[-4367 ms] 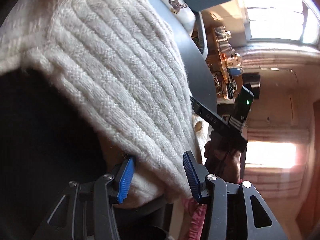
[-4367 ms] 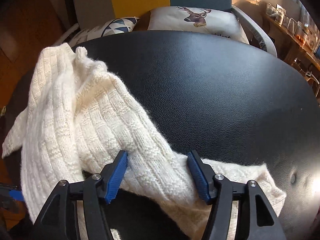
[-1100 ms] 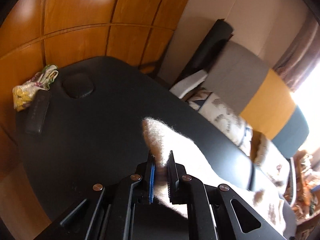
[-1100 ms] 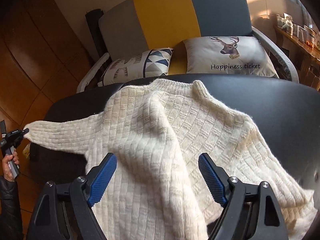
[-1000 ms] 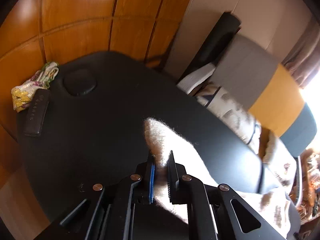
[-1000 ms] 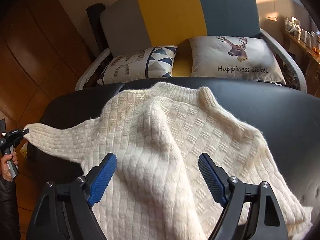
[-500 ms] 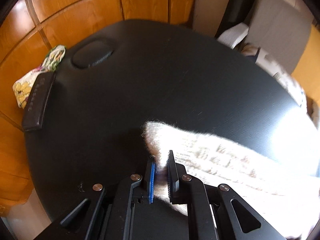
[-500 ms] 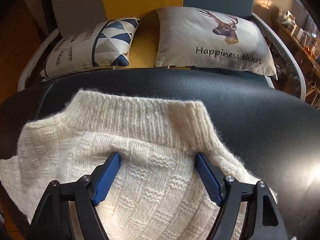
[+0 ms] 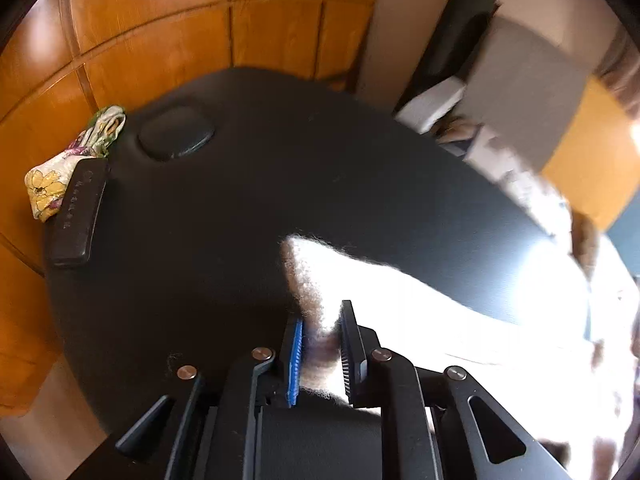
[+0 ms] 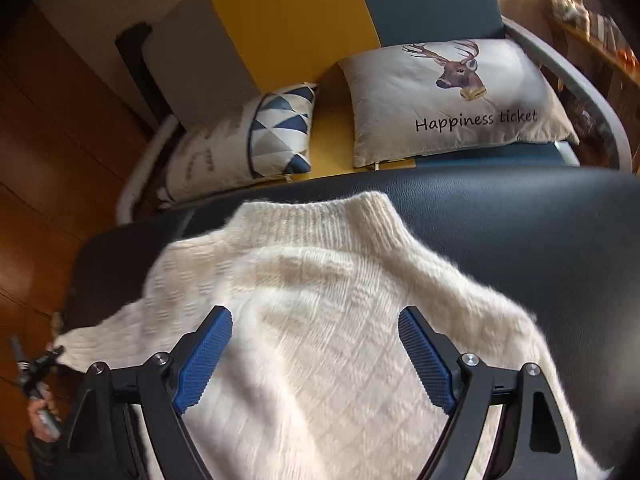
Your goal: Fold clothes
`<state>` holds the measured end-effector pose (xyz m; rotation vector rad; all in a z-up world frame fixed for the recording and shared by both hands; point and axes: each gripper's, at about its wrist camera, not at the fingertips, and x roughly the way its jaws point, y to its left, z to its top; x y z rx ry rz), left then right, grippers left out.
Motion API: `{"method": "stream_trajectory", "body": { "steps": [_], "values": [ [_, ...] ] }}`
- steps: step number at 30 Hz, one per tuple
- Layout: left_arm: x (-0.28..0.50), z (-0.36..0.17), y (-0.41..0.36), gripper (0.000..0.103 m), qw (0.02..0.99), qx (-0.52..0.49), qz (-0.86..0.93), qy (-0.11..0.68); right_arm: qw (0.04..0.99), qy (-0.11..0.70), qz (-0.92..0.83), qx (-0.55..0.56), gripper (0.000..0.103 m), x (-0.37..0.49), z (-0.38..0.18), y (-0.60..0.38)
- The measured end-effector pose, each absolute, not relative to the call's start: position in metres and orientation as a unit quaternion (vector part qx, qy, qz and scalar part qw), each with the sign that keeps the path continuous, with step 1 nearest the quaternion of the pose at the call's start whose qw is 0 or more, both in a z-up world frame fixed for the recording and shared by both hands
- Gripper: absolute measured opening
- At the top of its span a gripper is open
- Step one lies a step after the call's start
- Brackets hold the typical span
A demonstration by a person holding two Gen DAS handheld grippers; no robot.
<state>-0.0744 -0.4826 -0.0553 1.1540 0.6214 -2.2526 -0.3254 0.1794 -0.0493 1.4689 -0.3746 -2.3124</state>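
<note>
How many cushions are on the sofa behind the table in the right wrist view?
2. A triangle-patterned cushion lies at the left and a deer-print cushion reading "Happiness ticket" at the right, both on the sofa seat. More may be hidden beyond the frame.

We see a black leather-covered desk [image 10: 540, 232] with a rounded end. A cream knitted sweater [image 10: 320, 300] lies spread on it, collar toward the far edge, one sleeve [image 9: 400, 292] stretched out across the dark top. Near the rounded end, the desk has a shallow oval dimple [image 9: 176, 132], and a black remote [image 9: 76, 212] lies at its edge.
</note>
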Motion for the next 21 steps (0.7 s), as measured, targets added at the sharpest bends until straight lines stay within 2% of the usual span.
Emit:
{"method": "stream_trajectory", "body": {
  "steps": [1, 3, 5, 8, 11, 14, 17, 19, 20, 21],
  "values": [
    [-0.064, -0.048, -0.470, 0.017, 0.237, 0.423, -0.841, 0.241, 0.197, -0.160, -0.817, 0.518, 0.087, -0.311, -0.044, 0.197],
    [-0.046, -0.044, -0.431, 0.026, 0.150, 0.428, -0.847, 0.276, 0.213, -0.221, -0.805, 0.508, 0.087, -0.280, -0.039, 0.236],
    [-0.029, -0.045, -0.387, 0.027, 0.057, 0.439, -0.842, 0.310, 0.221, -0.300, -0.779, 0.504, 0.087, -0.248, -0.044, 0.279],
    [-0.012, -0.062, -0.309, 0.027, -0.043, 0.473, -0.825, 0.307, 0.198, -0.394, -0.729, 0.524, 0.087, -0.205, -0.069, 0.328],
    [0.004, -0.083, -0.237, 0.027, -0.121, 0.506, -0.795, 0.312, 0.175, -0.434, -0.705, 0.532, 0.087, -0.177, -0.098, 0.346],
    [0.018, -0.101, -0.181, 0.027, -0.161, 0.530, -0.767, 0.324, 0.193, -0.473, -0.680, 0.526, 0.087, -0.173, -0.121, 0.338],
    [0.027, -0.113, -0.148, 0.027, -0.173, 0.547, -0.748, 0.333, 0.208, -0.464, -0.677, 0.531, 0.083, -0.183, -0.134, 0.312],
    [0.029, -0.118, -0.135, 0.027, -0.173, 0.555, -0.741, 0.336, 0.193, -0.447, -0.693, 0.531, 0.051, -0.188, -0.140, 0.297],
    [0.030, -0.118, -0.130, 0.029, -0.175, 0.558, -0.741, 0.331, 0.188, -0.434, -0.703, 0.531, 0.042, -0.190, -0.142, 0.291],
    [0.031, -0.119, -0.125, 0.029, -0.176, 0.561, -0.741, 0.326, 0.178, -0.417, -0.710, 0.540, 0.017, -0.192, -0.145, 0.285]
  ]
}}
